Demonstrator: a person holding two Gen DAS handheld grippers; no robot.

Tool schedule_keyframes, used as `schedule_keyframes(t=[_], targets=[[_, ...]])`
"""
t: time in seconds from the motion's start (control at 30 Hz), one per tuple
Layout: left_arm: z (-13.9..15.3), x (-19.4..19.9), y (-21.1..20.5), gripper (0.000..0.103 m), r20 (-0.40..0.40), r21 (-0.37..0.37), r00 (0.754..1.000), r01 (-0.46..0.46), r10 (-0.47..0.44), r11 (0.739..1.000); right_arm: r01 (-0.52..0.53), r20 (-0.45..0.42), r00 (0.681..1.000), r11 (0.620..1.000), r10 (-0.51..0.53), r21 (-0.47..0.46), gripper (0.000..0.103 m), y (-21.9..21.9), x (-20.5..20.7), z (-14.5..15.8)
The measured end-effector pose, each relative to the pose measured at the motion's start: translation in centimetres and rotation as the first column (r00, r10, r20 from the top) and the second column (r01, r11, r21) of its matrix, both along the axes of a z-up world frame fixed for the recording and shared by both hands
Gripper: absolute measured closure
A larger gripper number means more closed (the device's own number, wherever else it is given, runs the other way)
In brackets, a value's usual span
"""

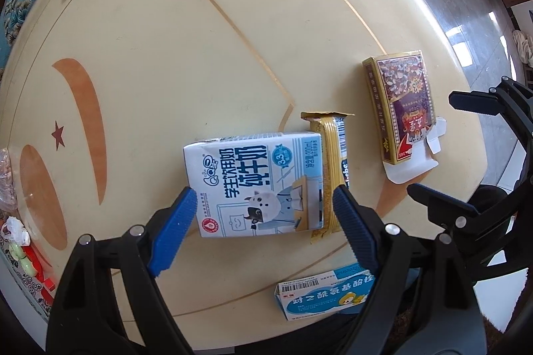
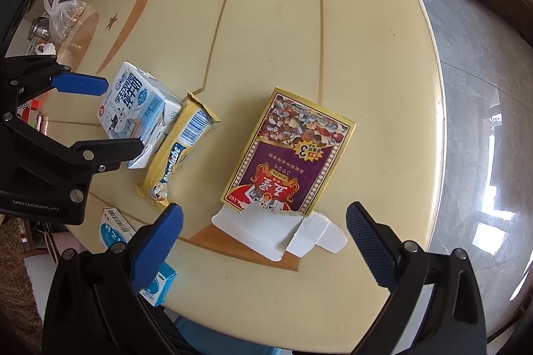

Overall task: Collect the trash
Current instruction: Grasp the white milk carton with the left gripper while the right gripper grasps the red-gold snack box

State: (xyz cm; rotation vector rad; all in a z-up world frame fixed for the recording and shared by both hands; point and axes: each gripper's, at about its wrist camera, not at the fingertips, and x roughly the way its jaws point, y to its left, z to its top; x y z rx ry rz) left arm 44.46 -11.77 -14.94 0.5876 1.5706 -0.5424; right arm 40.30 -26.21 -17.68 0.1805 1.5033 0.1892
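On the round cream table (image 1: 200,38), the gold-and-purple card box (image 2: 289,155) marked "3" lies flap torn open, the white-blue milk carton (image 1: 256,185) reads "200mL", and the yellow wrapper (image 2: 176,155) shows "liebe". The left gripper (image 1: 263,215) straddles the carton with its jaws released; the right gripper (image 2: 266,228) gapes over the card box.

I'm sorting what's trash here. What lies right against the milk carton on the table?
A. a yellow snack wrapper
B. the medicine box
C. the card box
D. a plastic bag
A: the yellow wrapper lies along the milk carton's side, touching it, while the card box and medicine box sit apart.
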Motion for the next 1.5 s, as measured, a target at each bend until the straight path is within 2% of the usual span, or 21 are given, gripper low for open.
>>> schedule_keyframes(t=[0.37,0.47,0.8,1.03,1.1,1.17,1.23,1.5], targets=[[-1.1,1.4,0.2,0.015,0.019,0.019,1.000,0.005,-0.005,1.000,0.002,0.000,1.000,1.000,-0.002,-0.023,0.007,0.3,0.7,-1.1],[-1.8,2.4,0.3,0.015,-0.011,0.010,1.000,-0.010,0.010,1.000,-0.003,-0.007,1.000,1.000,0.003,-0.025,0.007,0.7,1.0,-1.4],[-4.3,3.6,0.7,0.015,-0.016,0.042,1.000,0.004,-0.003,0.999,-0.011,-0.003,1.000,0.999,0.011,-0.036,0.008,1.4,1.6,-2.4],[-5.0,3.5,0.8,0.021,-0.007,0.049,1.000,0.006,-0.005,0.999,-0.037,0.014,0.999,0.996,0.038,-0.087,0.017,2.1,2.0,-2.4],[-5.1,3.4,0.7,0.021,-0.007,0.046,1.000,0.002,-0.002,0.999,-0.054,0.015,0.998,0.991,0.057,-0.121,0.019,2.6,2.1,-2.3],[-5.1,3.5,0.8,0.021,-0.005,0.047,1.000,0.005,-0.005,0.999,-0.074,0.022,0.997,0.982,0.079,-0.176,0.026,3.3,2.0,-2.2],[-5.0,3.5,1.0,0.021,-0.002,0.045,1.000,0.003,-0.003,0.999,-0.089,0.029,0.995,0.975,0.097,-0.202,0.026,3.9,2.0,-2.2],[-4.2,1.8,1.9,0.021,0.008,0.039,1.000,-0.016,0.015,0.999,-0.095,0.061,0.992,0.973,0.110,-0.210,0.033,4.9,1.4,-1.4]])
